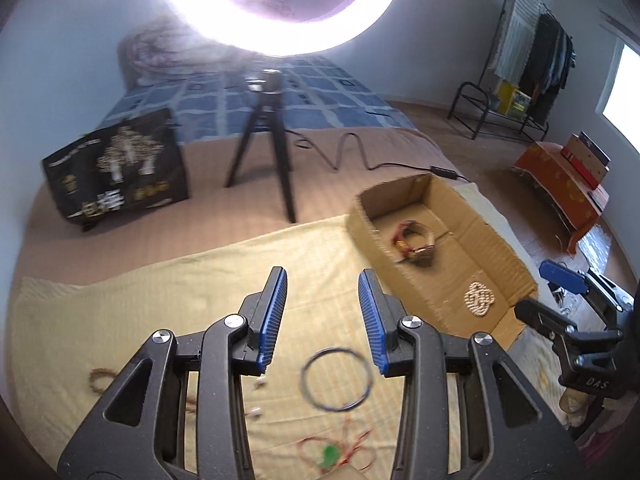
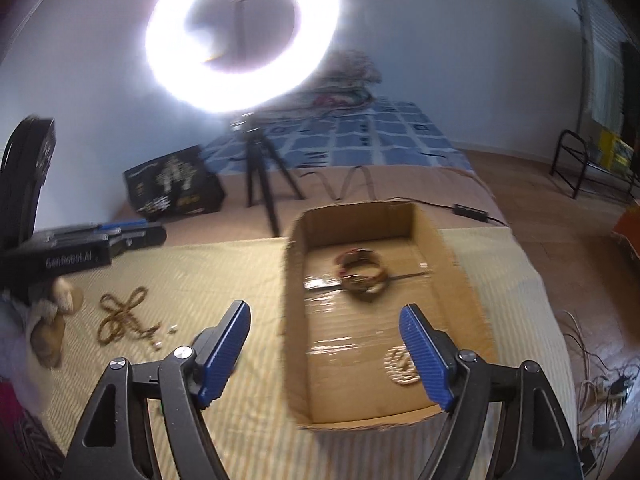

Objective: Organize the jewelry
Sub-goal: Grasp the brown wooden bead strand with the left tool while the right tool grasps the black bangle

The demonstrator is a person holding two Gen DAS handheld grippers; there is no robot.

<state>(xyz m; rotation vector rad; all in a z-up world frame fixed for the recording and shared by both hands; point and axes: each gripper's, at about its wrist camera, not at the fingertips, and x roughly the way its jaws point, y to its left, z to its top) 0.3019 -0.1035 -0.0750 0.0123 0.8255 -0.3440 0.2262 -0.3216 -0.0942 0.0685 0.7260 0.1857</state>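
Note:
A cardboard box (image 1: 496,240) (image 2: 440,240) sits on a yellow cloth (image 1: 160,300) (image 2: 224,272). Inside lie stacked bangles (image 1: 414,242) (image 2: 362,274) and a coiled pearl piece (image 1: 479,299) (image 2: 398,366). My left gripper (image 1: 322,280) is open and empty above the cloth, with a dark blue bangle (image 1: 337,379) below it and a red thread with a green bead (image 1: 330,454) nearer. My right gripper (image 2: 326,316) is open and empty over the box's left wall. A brown beaded necklace (image 2: 120,314) lies on the cloth to the left. The right gripper also shows in the left wrist view (image 1: 560,292).
A ring light on a black tripod (image 1: 266,148) (image 2: 260,168) stands behind the cloth, its cable (image 1: 360,152) trailing right. A black gift bag (image 1: 120,168) (image 2: 176,184) stands at the back left. Small white beads (image 2: 164,338) lie by the necklace. A clothes rack (image 1: 528,60) stands far right.

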